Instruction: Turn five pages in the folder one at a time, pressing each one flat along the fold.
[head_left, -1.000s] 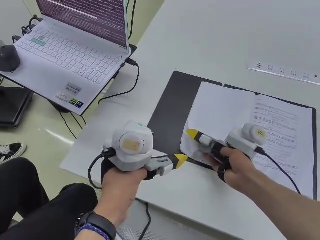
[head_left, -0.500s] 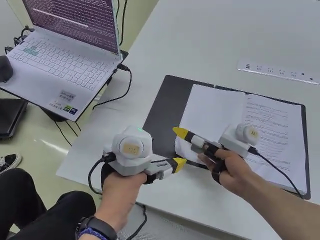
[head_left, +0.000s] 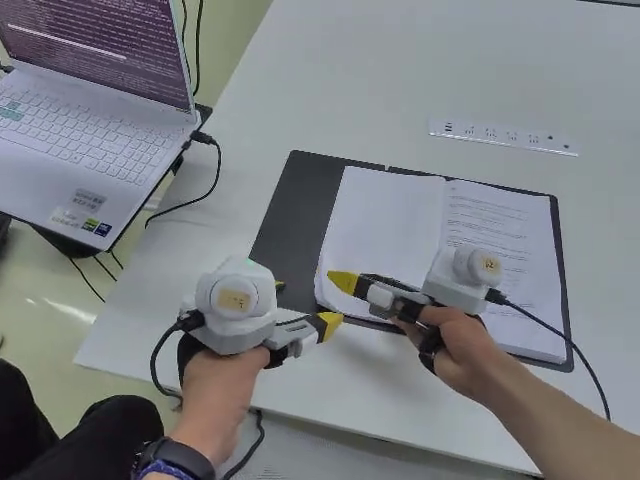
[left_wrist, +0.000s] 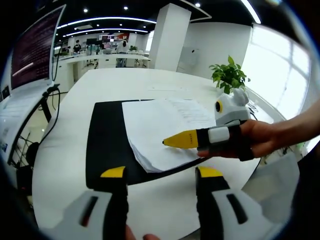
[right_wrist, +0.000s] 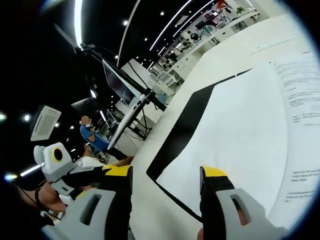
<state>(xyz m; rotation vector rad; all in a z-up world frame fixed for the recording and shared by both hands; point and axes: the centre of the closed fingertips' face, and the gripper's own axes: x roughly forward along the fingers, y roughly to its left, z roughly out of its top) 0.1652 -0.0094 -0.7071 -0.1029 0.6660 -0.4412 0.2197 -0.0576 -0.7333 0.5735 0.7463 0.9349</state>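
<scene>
The black folder (head_left: 295, 215) lies open on the white table. Its left side holds a blank white page stack (head_left: 385, 235); the right page (head_left: 500, 250) is printed. My right gripper (head_left: 342, 283) hovers open over the lower left corner of the blank stack, pointing left, with nothing between its jaws. In the right gripper view (right_wrist: 166, 171) the blank page (right_wrist: 240, 140) spreads beyond the jaws. My left gripper (head_left: 328, 321) is open just off the folder's near edge, pointing right. Its own view (left_wrist: 161, 172) looks across the folder (left_wrist: 105, 145) at the right gripper (left_wrist: 182, 140).
An open laptop (head_left: 90, 110) sits on a stand at the far left, with cables (head_left: 195, 185) trailing toward the folder. A white power strip (head_left: 505, 135) lies beyond the folder. The table's near edge (head_left: 330, 435) runs just below my hands.
The head camera has shifted, sliding the whole scene left. Both grippers stay open near the lower left corner of the pages, about where they were.
</scene>
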